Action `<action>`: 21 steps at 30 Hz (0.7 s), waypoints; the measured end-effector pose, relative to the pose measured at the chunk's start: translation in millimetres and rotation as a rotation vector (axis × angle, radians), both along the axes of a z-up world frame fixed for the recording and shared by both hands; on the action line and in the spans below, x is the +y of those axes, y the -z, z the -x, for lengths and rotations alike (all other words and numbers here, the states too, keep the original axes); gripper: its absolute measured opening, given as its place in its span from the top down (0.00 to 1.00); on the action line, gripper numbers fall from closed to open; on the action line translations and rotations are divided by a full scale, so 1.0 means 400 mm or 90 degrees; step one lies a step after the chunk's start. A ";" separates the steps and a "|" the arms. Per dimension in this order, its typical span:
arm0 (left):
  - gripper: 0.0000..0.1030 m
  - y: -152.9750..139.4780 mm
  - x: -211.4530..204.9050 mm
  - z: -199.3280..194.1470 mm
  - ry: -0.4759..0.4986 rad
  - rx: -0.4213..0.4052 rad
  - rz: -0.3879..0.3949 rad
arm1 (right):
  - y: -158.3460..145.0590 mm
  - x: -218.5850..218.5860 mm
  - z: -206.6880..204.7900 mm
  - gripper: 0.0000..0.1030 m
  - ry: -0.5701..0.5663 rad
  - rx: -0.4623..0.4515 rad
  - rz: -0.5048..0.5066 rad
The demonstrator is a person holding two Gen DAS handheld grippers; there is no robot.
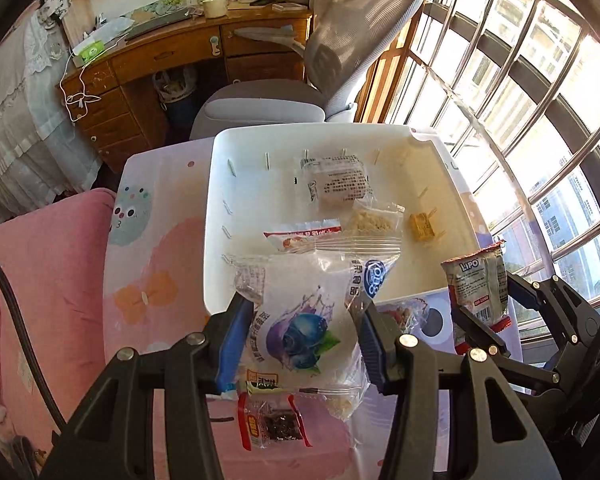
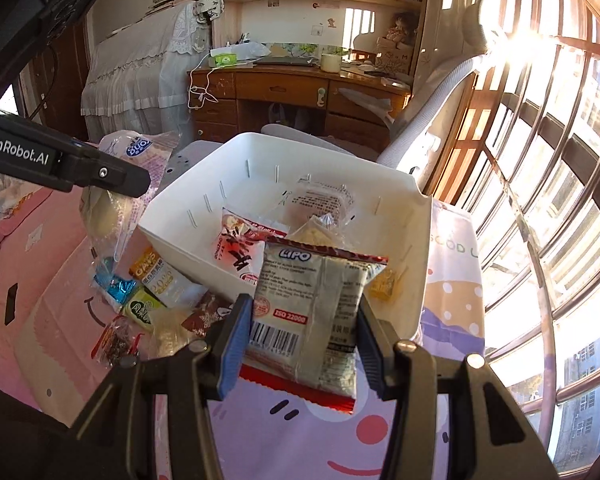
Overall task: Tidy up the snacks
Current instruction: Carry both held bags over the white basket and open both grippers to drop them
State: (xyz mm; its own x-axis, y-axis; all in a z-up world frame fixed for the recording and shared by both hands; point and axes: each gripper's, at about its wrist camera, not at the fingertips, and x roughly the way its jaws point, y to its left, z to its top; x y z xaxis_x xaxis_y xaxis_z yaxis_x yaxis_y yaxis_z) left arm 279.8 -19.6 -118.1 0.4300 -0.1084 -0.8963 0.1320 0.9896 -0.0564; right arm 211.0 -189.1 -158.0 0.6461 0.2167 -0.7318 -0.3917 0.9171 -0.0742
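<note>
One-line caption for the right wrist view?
Right claw grips a Lipo snack packet beside the white bin, with more snacks inside.

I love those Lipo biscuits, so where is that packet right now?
The Lipo packet is clamped in the right gripper, lifted just in front of the white bin, near its right corner.

"LIPO" and "ISO 22000" on red-edged packet (image 2: 312,312). "GenRobot.AI" on left gripper arm (image 2: 40,156). "OATS" on yellow packet (image 2: 150,266). "GOOD" on bedsheet (image 2: 452,248). Other print too small.
</note>
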 end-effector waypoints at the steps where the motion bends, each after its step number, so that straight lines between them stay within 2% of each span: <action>1: 0.52 0.002 0.003 -0.012 0.004 -0.004 0.005 | -0.004 0.003 -0.013 0.52 0.008 -0.005 0.002; 6: 0.52 0.024 0.016 -0.069 0.021 -0.016 0.025 | -0.014 0.010 -0.066 0.51 0.045 -0.030 0.023; 15: 0.52 0.066 0.034 -0.114 0.020 -0.027 0.060 | -0.001 -0.025 -0.129 0.51 0.108 -0.034 0.031; 16: 0.49 0.069 0.035 -0.114 0.020 -0.027 0.062 | 0.001 -0.031 -0.132 0.51 0.114 -0.034 0.032; 18: 0.37 0.068 0.039 -0.112 0.015 -0.029 0.074 | 0.006 -0.040 -0.135 0.50 0.130 -0.031 0.034; 19: 0.30 0.064 0.041 -0.110 0.013 -0.032 0.080 | 0.008 -0.046 -0.138 0.45 0.139 -0.025 0.036; 21: 0.27 0.053 0.040 -0.103 0.013 -0.043 0.085 | 0.010 -0.057 -0.138 0.40 0.146 -0.016 0.024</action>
State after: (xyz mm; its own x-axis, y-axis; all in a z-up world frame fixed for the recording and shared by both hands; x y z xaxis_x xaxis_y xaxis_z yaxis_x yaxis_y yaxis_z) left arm 320.8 -3.4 -139.2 0.4856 -0.2338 -0.8423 0.1600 0.9711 -0.1773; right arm 266.3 -212.0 -162.1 0.6936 0.0348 -0.7195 -0.1712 0.9782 -0.1177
